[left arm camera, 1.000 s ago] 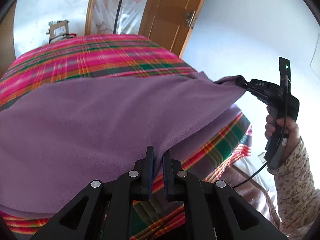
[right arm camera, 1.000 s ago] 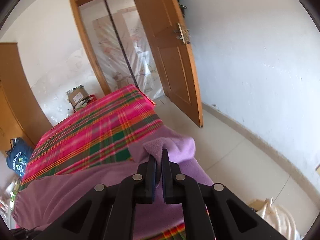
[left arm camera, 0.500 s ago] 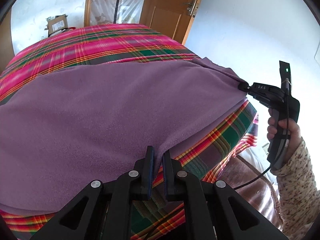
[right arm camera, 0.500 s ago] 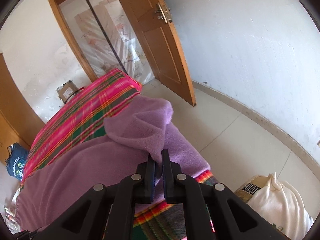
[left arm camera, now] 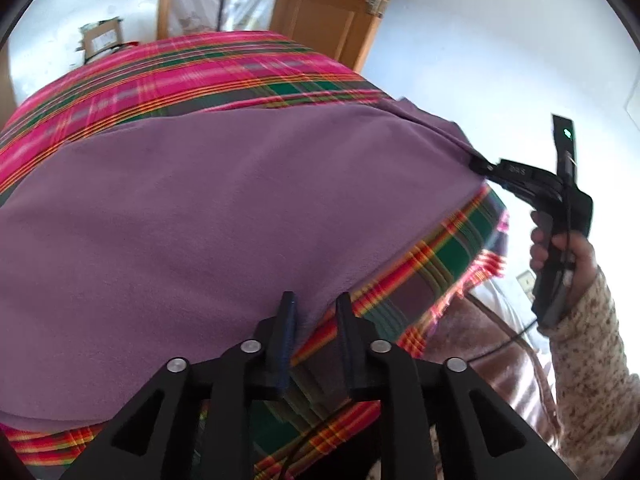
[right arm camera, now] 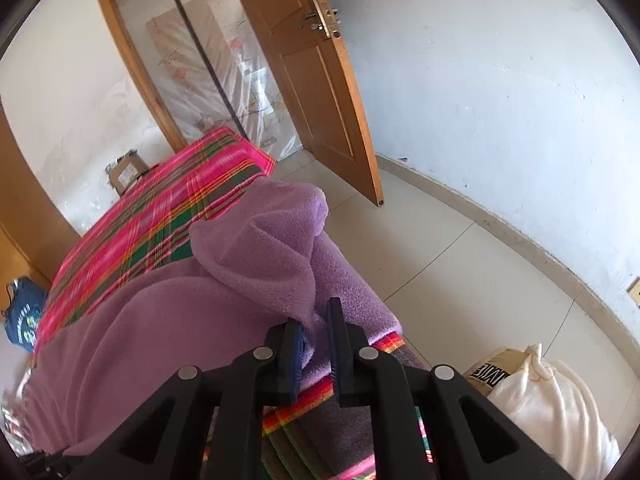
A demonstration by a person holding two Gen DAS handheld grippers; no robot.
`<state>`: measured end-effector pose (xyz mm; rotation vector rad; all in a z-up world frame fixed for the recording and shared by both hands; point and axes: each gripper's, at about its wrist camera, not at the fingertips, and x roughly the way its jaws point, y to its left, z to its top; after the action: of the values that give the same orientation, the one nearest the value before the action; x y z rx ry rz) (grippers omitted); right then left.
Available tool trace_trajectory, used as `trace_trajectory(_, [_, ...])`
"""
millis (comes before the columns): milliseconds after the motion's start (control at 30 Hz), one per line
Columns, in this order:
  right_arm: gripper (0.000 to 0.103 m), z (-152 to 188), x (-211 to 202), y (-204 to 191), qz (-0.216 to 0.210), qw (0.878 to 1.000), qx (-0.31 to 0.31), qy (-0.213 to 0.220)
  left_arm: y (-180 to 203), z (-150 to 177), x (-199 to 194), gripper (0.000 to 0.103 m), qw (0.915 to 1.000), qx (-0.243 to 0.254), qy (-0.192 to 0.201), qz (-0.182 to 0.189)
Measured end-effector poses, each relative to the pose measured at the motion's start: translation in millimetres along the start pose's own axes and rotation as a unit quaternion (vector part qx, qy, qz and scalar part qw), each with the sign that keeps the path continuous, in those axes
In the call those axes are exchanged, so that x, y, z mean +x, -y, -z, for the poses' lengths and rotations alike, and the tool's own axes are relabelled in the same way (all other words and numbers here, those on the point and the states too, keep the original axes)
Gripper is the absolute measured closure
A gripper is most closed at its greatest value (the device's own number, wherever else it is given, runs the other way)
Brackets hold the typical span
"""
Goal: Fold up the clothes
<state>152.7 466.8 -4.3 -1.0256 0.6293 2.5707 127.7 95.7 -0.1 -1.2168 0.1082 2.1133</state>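
Observation:
A purple fleece garment (left arm camera: 224, 208) lies spread over the plaid bedcover (left arm camera: 224, 68). My left gripper (left arm camera: 315, 310) is open at its near edge, and the fabric's hem dips into the gap between the fingers. In the right wrist view the garment (right arm camera: 160, 320) has a folded-over corner bunched up in front of my right gripper (right arm camera: 316, 320). That gripper's jaws stand slightly apart, with the corner still between them. The left wrist view shows the right gripper (left arm camera: 478, 165) at the garment's far right corner, held by a hand (left arm camera: 576, 256).
The bed (right arm camera: 160, 216) runs back to a glass sliding door. An open wooden door (right arm camera: 312, 80) stands to the right over tiled floor. A white bag (right arm camera: 548, 396) lies by the bed's near corner. A blue bag (right arm camera: 22, 316) and a cardboard box (left arm camera: 100, 38) sit further off.
The lifted garment has come down flat onto the bed. Both grippers' fingers have spread apart, the left widely and the right a little.

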Motion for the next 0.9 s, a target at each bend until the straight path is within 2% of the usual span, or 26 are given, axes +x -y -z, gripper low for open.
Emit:
trace_trajectory(67, [0.090,-0.4,-1.2,-3.2,0.008,1.000,-0.021,-0.009,4.6,2.0,-3.6,0.080,0.9998,0.017,-0.001,0.009])
trace_trajectory(167, [0.086,-0.2,-4.8,-9.2,0.026,0.998,-0.061,-0.023,0.7,-0.6,-8.9,0.080,0.9997,0.011,0.004,0.019])
trace_trajectory(267, [0.082,-1.5,-14.8,-14.2,0.043,0.995,-0.086,-0.017,-4.4,-3.7,-13.9,0.080,0.9996,0.002,0.010,0.027])
trace_trajectory(400, [0.082,-3.6,-32.5,-32.7,0.068,0.988,-0.133,0.033,-13.4,-9.0,-19.5,0.080,0.9991,-0.018,0.023,0.031])
trace_trajectory(500, [0.082,-7.6,-43.4,-47.2,0.067,0.983,-0.155,0.071,-14.7,-9.4,-21.3,0.079,0.9987,-0.020,0.026,0.039])
trace_trajectory(900, [0.081,-39.7,17.4,-102.2,0.030,0.974,-0.223,0.002,-26.2,-23.3,0.1,0.077,0.9986,-0.039,0.009,0.036])
